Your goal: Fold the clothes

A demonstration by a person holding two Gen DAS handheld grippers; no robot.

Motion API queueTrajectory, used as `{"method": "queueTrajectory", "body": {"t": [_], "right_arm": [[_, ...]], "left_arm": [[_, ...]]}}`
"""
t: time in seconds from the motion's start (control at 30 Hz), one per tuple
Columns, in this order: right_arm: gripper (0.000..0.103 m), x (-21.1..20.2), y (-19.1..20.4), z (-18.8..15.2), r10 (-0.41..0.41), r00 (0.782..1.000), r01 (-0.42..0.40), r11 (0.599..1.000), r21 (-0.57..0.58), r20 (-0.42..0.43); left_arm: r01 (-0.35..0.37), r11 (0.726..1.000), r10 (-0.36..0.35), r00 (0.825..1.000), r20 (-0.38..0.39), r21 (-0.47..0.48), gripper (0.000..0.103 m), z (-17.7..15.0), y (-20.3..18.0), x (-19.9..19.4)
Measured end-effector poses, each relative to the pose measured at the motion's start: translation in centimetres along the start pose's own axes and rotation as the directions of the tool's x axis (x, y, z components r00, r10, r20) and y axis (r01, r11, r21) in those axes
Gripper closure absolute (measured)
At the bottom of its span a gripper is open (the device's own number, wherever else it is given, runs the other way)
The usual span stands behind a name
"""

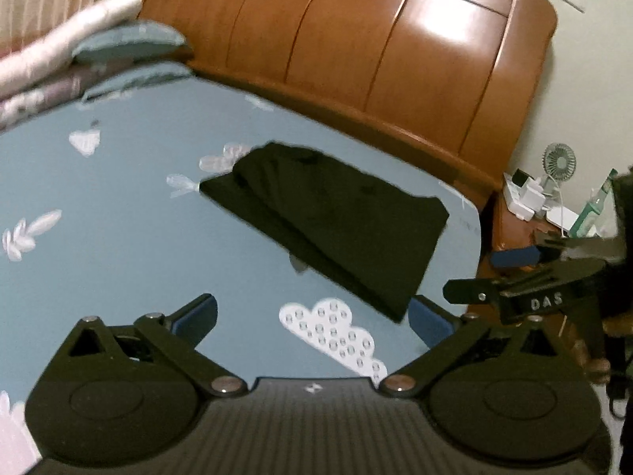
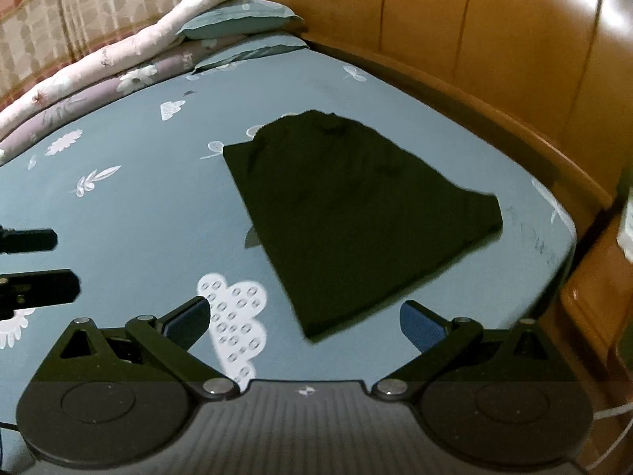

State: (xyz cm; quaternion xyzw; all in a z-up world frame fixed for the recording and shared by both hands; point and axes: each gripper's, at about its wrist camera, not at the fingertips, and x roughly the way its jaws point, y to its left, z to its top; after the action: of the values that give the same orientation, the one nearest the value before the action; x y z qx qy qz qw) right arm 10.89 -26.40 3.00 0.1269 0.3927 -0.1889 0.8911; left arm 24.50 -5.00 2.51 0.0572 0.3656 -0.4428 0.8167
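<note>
A black garment (image 1: 328,217) lies folded flat on the blue patterned bedsheet (image 1: 138,237), near the headboard. My left gripper (image 1: 312,316) is open just short of its near corner, with nothing between the blue pads (image 1: 198,316). In the right wrist view the same black garment (image 2: 356,217) fills the middle. My right gripper (image 2: 306,322) stands wide open, and the garment's near corner shows in the gap without either pad touching it. The right gripper (image 1: 490,277) also appears at the right of the left wrist view. The left gripper (image 2: 55,263) shows at the left edge of the right wrist view.
A curved wooden headboard (image 1: 376,39) borders the bed behind the garment. Pillows (image 2: 237,19) and rolled quilts (image 2: 99,67) are stacked along the far left, with a curtain (image 2: 59,8) behind. A nightstand (image 1: 526,213) at the right holds a small fan (image 1: 560,162), a bottle and white boxes.
</note>
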Motion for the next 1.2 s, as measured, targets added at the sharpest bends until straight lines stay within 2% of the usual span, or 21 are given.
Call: {"method": "queueTrajectory", "body": {"t": [0.2, 0.3, 0.47, 0.73, 0.97, 1.2], "right_arm": [[0.000, -0.6, 1.3, -1.1, -0.036, 0.999, 0.039, 0.996, 0.080, -0.039], [0.000, -0.7, 2.0, -1.3, -0.051, 0.998, 0.054, 0.996, 0.077, -0.046], [0.000, -1.4, 2.7, -1.3, -0.082, 0.996, 0.083, 0.995, 0.063, -0.025], [0.000, -2.4, 1.4, -1.4, -0.149, 0.989, 0.147, 0.975, 0.167, 0.001], [0.000, -2.6, 0.6, -1.8, -0.208, 0.978, 0.209, 0.956, 0.205, -0.026], [0.000, -2.7, 0.8, -2.1, -0.213, 0.976, 0.216, 0.956, 0.196, -0.038]], "left_arm": [[-0.011, 0.998, 0.007, 0.997, -0.071, -0.062, 0.001, -1.0, 1.1, -0.5], [-0.014, 0.997, 0.007, 0.996, -0.085, -0.078, 0.001, -1.4, 1.6, -0.8], [-0.023, 0.998, 0.017, 0.995, -0.097, -0.063, 0.001, -1.3, 1.7, -1.3], [-0.081, 0.996, 0.084, 0.985, -0.153, 0.025, 0.001, -0.1, 0.1, 0.1], [-0.075, 0.997, 0.079, 0.984, -0.161, 0.029, 0.001, 1.2, -1.3, 1.4], [-0.075, 0.996, 0.084, 0.980, -0.179, 0.053, 0.001, 1.9, -2.5, 2.7]]}}
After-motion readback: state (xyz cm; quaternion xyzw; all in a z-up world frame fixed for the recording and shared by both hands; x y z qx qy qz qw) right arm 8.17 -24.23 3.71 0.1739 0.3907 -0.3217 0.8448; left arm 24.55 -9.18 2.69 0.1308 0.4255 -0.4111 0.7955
